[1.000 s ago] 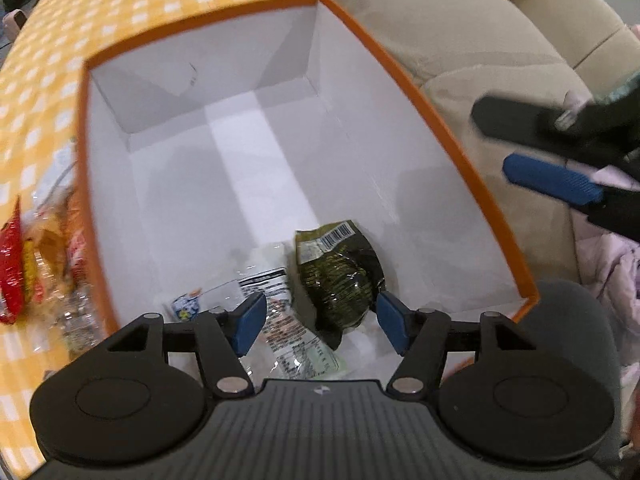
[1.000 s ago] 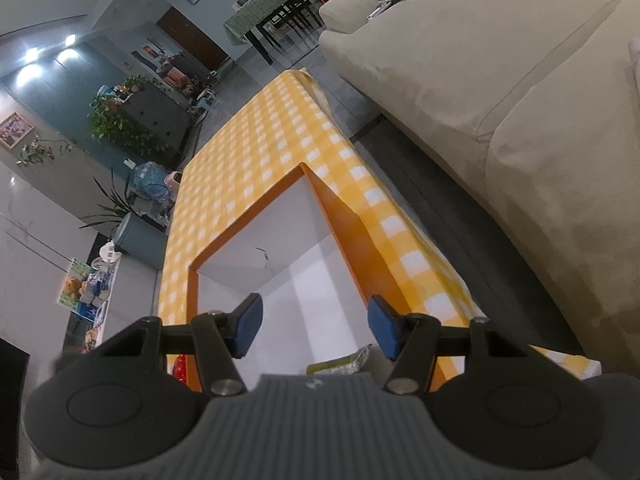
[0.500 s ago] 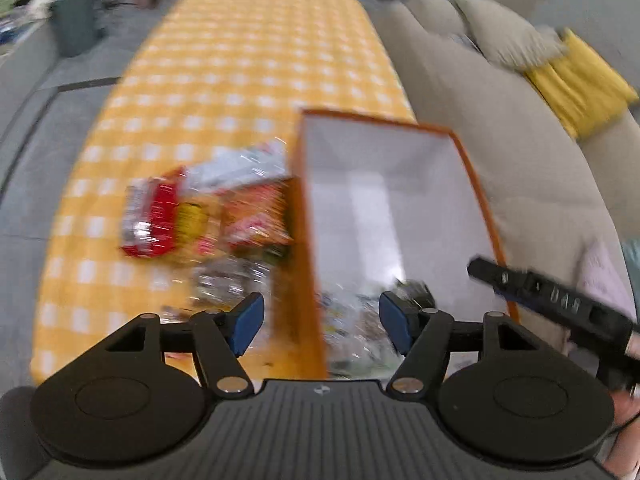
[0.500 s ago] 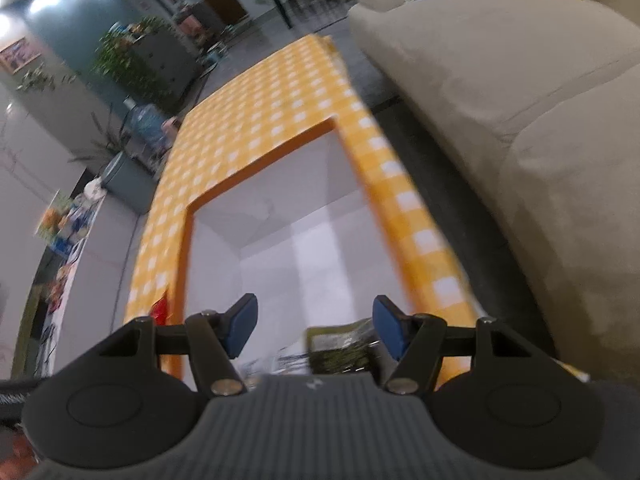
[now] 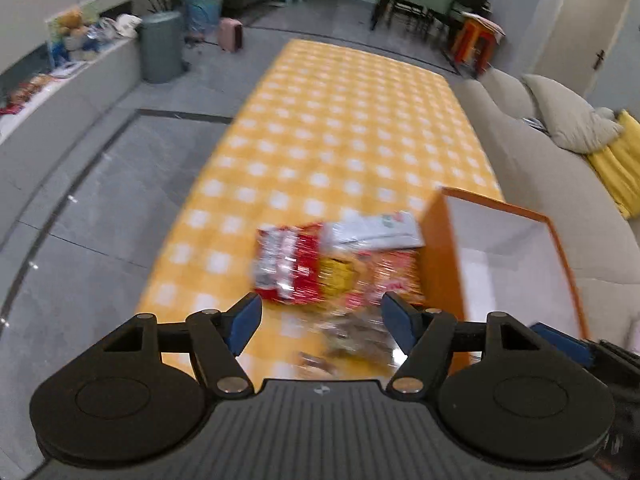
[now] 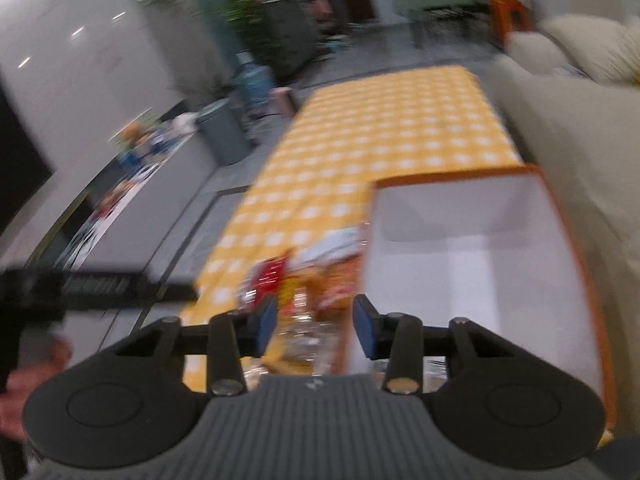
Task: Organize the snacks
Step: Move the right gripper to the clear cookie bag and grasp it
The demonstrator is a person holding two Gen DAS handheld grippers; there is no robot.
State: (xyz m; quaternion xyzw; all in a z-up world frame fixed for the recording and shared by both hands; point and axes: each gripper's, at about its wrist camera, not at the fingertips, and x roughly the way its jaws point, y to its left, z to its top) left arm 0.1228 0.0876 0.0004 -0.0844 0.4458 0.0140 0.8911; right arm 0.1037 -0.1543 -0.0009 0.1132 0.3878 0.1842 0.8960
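An orange box with white inside (image 5: 508,240) stands at the near right of the yellow checked table (image 5: 344,128); it also shows in the right wrist view (image 6: 472,248). A pile of snack packs lies left of it: a red pack (image 5: 288,268), a white pack (image 5: 376,228), an orange pack (image 5: 384,276) and clear wrappers (image 5: 352,336). My left gripper (image 5: 320,320) is open and empty above the pile's near edge. My right gripper (image 6: 314,328) is open and empty over the box's left wall, with the pile (image 6: 296,280) blurred ahead.
A beige sofa (image 5: 540,152) runs along the table's right side with a yellow cushion (image 5: 616,164). Grey floor (image 5: 100,184) lies left of the table. The left gripper's body (image 6: 72,284) shows at the left of the right wrist view.
Both grippers have swung left and up from over the box interior. The left one now faces the snack pile on the table. Both stayed open and empty.
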